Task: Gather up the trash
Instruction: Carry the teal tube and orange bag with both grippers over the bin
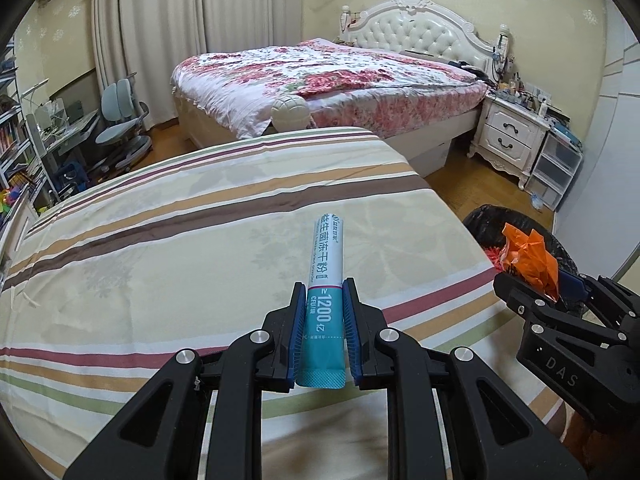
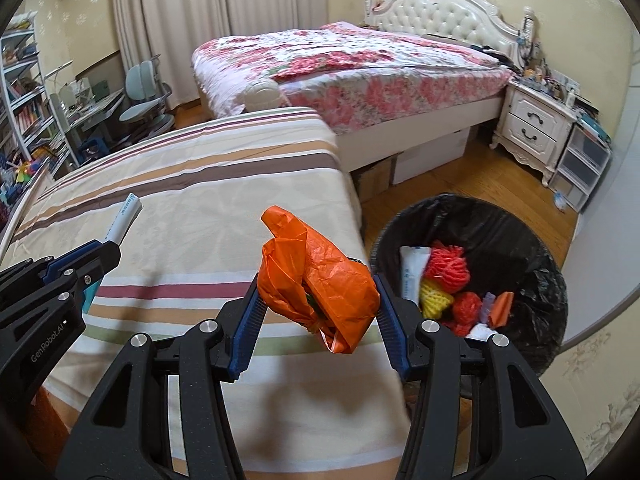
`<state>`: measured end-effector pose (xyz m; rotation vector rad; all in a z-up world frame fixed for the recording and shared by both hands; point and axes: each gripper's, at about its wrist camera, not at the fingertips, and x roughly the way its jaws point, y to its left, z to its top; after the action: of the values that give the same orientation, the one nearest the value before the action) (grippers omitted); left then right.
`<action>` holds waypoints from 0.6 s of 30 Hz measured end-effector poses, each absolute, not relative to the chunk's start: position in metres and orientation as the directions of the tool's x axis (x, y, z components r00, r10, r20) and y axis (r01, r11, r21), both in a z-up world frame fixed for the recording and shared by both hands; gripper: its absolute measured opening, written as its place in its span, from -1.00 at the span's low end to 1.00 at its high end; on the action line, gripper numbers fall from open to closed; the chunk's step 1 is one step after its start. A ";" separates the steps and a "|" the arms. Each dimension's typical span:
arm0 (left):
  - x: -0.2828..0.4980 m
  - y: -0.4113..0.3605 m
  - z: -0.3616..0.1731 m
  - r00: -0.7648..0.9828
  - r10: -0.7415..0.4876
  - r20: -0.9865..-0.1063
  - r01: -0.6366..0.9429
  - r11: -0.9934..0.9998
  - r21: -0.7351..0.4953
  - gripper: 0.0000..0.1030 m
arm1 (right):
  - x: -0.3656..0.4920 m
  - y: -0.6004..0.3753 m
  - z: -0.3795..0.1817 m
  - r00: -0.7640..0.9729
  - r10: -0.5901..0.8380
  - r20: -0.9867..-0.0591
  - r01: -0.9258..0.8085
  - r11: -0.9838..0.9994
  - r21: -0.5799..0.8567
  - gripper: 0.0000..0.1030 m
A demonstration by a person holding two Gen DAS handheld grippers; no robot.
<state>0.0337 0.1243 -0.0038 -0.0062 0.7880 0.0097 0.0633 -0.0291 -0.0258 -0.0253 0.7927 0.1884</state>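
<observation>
Striped bed (image 2: 192, 184) — bare sheet; wood floor (image 2: 472, 176) — black-lined bin (image 2: 532, 240).

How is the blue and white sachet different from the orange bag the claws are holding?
The sachet is a smooth, straight, printed stick; the orange bag is crumpled and bulky. The left claw is shut narrow on the sachet, the right claw wider on the bag. Both are held above the striped bed.

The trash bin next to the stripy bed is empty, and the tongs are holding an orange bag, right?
Not quite. The trash bin next to the stripy bed already has trash in it, as the right wrist view shows. The right tongs do hold the orange bag.
</observation>
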 end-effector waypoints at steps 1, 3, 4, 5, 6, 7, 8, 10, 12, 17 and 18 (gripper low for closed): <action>0.035 0.120 -0.003 0.706 0.000 -0.708 -0.002 1.000 -0.001 -0.62 | 0.064 -0.034 -0.026 0.688 0.151 -0.709 -0.167 0.985 0.048 0.00; 0.038 0.110 -0.002 0.709 -0.013 -0.705 0.020 1.000 0.001 -0.62 | 0.066 -0.045 -0.025 0.693 0.135 -0.708 -0.142 0.989 0.050 0.00; 0.041 0.104 -0.001 0.709 -0.021 -0.705 0.032 0.999 0.002 -0.62 | 0.066 -0.052 -0.025 0.696 0.127 -0.707 -0.128 0.990 0.052 0.00; 0.041 0.100 -0.001 0.709 -0.027 -0.704 0.040 0.999 0.003 -0.62 | 0.065 -0.056 -0.026 0.698 0.122 -0.706 -0.119 0.991 0.053 0.00; 0.043 0.095 0.000 0.710 -0.033 -0.703 0.051 0.999 0.004 -0.62 | 0.065 -0.063 -0.026 0.701 0.113 -0.704 -0.107 0.993 0.054 0.00; 0.044 0.091 0.000 0.711 -0.039 -0.702 0.059 0.998 0.005 -0.62 | 0.066 -0.068 -0.025 0.704 0.106 -0.703 -0.096 0.994 0.054 0.00; 0.046 0.086 0.001 0.711 -0.046 -0.701 0.070 0.998 0.005 -0.62 | 0.066 -0.074 -0.025 0.706 0.097 -0.701 -0.082 0.995 0.055 0.00; 0.049 0.076 0.001 0.712 -0.059 -0.700 0.090 0.996 0.007 -0.62 | 0.067 -0.083 -0.024 0.710 0.085 -0.699 -0.064 0.996 0.056 0.00; 0.051 0.066 0.001 0.712 -0.072 -0.699 0.109 0.994 0.009 -0.62 | 0.068 -0.094 -0.024 0.713 0.071 -0.698 -0.043 0.997 0.058 0.00; 0.058 0.039 0.002 0.710 -0.102 -0.696 0.160 0.987 0.018 -0.62 | 0.071 -0.118 -0.023 0.719 0.040 -0.694 0.006 0.998 0.064 0.00; 0.060 0.034 0.001 0.710 -0.108 -0.696 0.170 0.985 0.021 -0.62 | 0.072 -0.124 -0.023 0.719 0.033 -0.694 0.017 0.998 0.064 0.00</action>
<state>0.0596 0.0339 0.0014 0.0858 0.7659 -0.1547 0.0719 -0.1235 -0.0229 0.0677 0.7680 0.0090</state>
